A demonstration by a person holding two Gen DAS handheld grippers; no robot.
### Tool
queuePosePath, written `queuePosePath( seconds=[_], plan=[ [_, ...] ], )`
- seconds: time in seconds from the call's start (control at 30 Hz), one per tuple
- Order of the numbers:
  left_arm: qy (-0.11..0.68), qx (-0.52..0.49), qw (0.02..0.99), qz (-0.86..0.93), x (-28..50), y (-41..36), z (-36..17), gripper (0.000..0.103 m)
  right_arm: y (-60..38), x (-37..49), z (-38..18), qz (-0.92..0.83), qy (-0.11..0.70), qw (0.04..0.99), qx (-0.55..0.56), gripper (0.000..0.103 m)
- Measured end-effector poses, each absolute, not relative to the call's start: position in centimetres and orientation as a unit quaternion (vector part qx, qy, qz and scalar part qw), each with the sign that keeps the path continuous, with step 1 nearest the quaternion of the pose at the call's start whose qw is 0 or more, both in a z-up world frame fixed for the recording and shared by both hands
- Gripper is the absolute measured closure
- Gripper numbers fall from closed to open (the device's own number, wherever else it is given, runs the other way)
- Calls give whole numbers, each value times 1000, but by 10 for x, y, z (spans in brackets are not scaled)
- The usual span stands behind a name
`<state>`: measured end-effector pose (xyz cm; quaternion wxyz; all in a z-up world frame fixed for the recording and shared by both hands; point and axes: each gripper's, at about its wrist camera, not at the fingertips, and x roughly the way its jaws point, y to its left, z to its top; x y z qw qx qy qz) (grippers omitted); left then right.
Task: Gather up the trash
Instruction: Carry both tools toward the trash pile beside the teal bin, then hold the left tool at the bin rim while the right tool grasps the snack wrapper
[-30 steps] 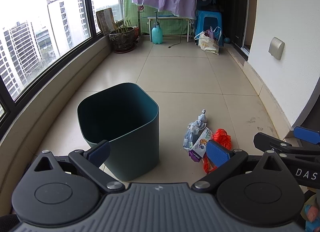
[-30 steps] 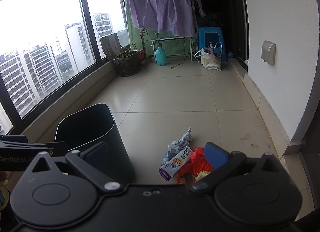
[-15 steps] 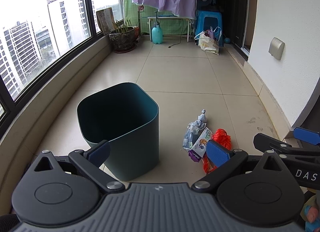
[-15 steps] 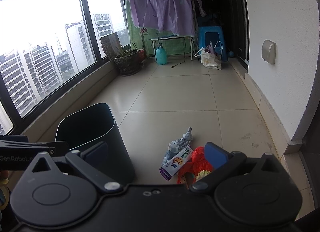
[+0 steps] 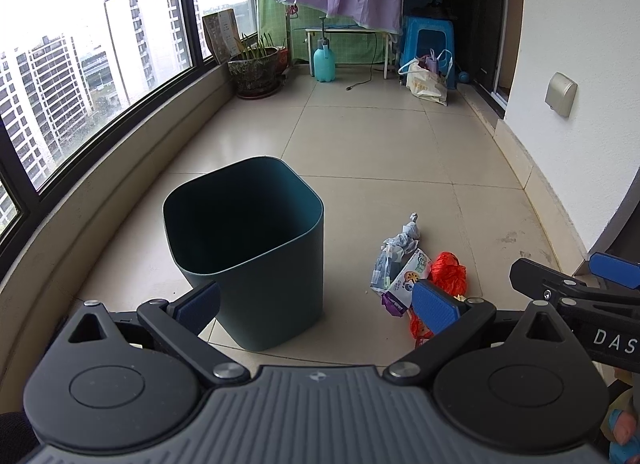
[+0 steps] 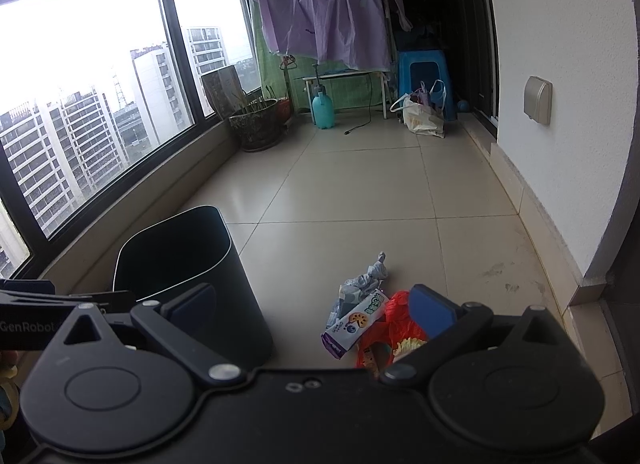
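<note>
Two grippers, both spread wide, nothing between pads. Left gripper [image 5: 318,304] hangs above tile floor [image 5: 360,144], dark green bin [image 5: 248,248] straight ahead, upright, mouth open. Right gripper [image 6: 312,306] aims at trash pile just right of bin. Pile on floor: crumpled grey-blue wrapper [image 6: 362,284], white-purple snack packet [image 6: 354,322] touching it, red plastic bag [image 6: 394,324] against packet, partly hidden behind right finger pad [image 6: 432,310]. Pile sits apart from bin, not touching.
</note>
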<state>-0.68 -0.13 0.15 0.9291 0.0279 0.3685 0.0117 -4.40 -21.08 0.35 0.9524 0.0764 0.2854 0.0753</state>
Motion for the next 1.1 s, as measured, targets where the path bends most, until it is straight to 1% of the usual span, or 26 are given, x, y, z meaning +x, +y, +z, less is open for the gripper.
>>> queuePosePath(
  seconds=[0.47,0.83,0.97,1.1],
  plan=[
    [381,18,924,-3,6,-6,-5,0,-220,-46,5,59,296,950,82,0],
    [408,9,911,-49,49,-11,-25,0,-222,-24,-8,20,325,944,46,0],
    [415,2,909,-36,69,2,-26,0,-222,-9,-8,15,335,942,23,0],
    [418,-11,908,28,96,45,-19,0,-231,28,-2,26,357,934,2,0]
  ],
)
